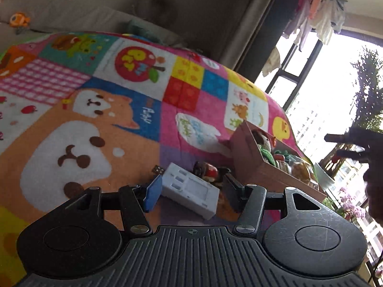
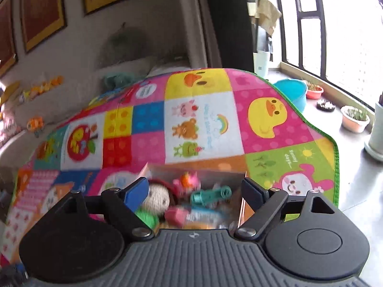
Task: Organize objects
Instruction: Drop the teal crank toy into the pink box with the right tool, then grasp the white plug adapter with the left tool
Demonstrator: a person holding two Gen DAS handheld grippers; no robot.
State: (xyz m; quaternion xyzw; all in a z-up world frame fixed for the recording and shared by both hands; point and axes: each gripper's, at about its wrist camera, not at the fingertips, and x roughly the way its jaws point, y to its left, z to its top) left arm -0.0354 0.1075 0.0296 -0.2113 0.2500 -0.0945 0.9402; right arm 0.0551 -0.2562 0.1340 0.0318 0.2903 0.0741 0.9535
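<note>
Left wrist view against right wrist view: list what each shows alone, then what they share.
Left wrist only: a white battery charger on the mat between the open left gripper fingers, with a red toy behind it. Right wrist only: the open right gripper over the box, plus a blue basin and plant pots by the window. Both: the cartoon play mat and the cardboard toy box.

A white charger (image 1: 191,191) lies flat on the play mat (image 1: 107,100), beside a small red toy (image 1: 208,171). Nearby, an open cardboard box (image 1: 253,160) holds a knitted doll (image 2: 158,198), a pink toy (image 2: 189,179) and a teal toy (image 2: 210,195).
</note>
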